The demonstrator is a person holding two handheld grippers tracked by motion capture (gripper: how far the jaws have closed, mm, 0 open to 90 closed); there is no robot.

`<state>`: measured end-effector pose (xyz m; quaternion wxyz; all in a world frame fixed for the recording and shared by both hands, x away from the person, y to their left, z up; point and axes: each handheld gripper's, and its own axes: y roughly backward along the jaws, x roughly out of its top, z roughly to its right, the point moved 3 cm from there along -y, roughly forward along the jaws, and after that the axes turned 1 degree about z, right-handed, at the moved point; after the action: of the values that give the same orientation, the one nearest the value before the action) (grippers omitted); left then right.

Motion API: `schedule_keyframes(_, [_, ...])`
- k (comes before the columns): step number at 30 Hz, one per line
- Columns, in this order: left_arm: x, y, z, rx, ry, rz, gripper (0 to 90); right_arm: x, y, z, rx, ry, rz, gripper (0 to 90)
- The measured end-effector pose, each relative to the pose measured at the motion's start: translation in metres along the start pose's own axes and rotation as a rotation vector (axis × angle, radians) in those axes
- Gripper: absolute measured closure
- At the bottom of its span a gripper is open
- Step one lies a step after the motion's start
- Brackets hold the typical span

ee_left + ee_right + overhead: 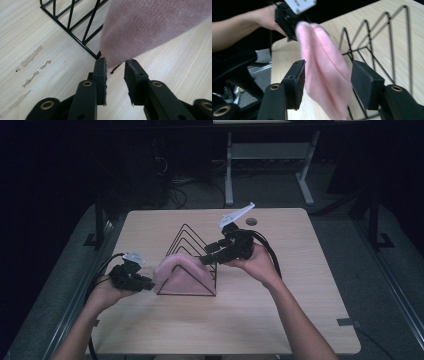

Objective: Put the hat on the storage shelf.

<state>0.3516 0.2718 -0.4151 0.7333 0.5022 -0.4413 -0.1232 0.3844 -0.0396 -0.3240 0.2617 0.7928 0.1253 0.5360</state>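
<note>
A pink cloth (pixel 182 272) hangs draped over the front wire of a black wire rack (pixel 192 237) of triangular dividers in the middle of the table. My left gripper (pixel 149 284) is at the cloth's left end. In the left gripper view its jaws stand open (pixel 116 65), with the cloth's lower edge (pixel 150 27) just at their tips and the rack's base (pixel 72 30) beyond. My right gripper (pixel 206 260) reaches in from the right above the rack. Its jaws (pixel 329 66) are wide open on either side of the hanging cloth (pixel 324 75), not pressing it. The left gripper (pixel 287 17) shows behind the cloth.
The light wooden table (pixel 250 320) has a round cable hole (pixel 251 221) near its far edge. Pale smears (pixel 31 57) mark the wood left of the rack. Beyond the table stands a white desk frame (pixel 229 170) on a dark floor.
</note>
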Motion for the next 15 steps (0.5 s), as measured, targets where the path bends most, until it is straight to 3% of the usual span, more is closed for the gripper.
schedule_keyframes(6, [-0.005, 0.005, 0.000, -0.007, 0.027, 0.029, 64.3, -0.016, 0.017, 0.009, -0.067, -0.025, -0.003, 39.5])
schedule_keyframes(15, [-0.010, 0.010, -0.003, -0.007, 0.047, 0.054, 58.2, -0.039, 0.035, 0.017, -0.112, -0.072, -0.002, 37.7])
